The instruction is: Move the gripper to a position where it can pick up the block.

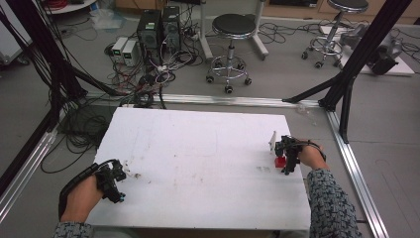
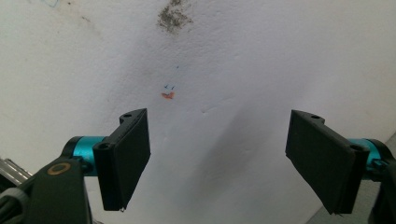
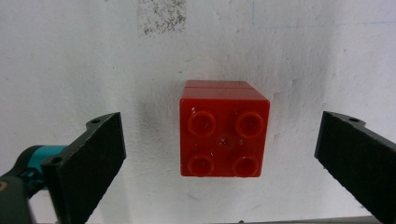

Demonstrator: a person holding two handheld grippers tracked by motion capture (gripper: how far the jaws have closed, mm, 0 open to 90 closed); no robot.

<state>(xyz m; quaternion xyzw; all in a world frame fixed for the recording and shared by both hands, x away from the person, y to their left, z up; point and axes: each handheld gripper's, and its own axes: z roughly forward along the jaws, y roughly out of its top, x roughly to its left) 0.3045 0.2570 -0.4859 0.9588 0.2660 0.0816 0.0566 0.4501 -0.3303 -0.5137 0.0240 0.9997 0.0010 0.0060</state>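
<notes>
Cables, two stools and computer boxes crowd the floor beyond a white bench [image 1: 198, 163]. Near its left edge, toward the near corner, the left claw [image 2: 217, 161] hangs over bare, stained board, jaws wide apart and empty. Near the right edge the right claw [image 3: 219, 163] is also spread wide, with a red toy brick [image 3: 223, 130] standing untouched between its jaws.

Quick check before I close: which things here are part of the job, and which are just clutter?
Likely part of the job:
- red block, on the white table
- right gripper, jaws open on either side of it

Just lying about:
- left gripper, open over bare table
- stools, computer towers and cables on the floor
</notes>
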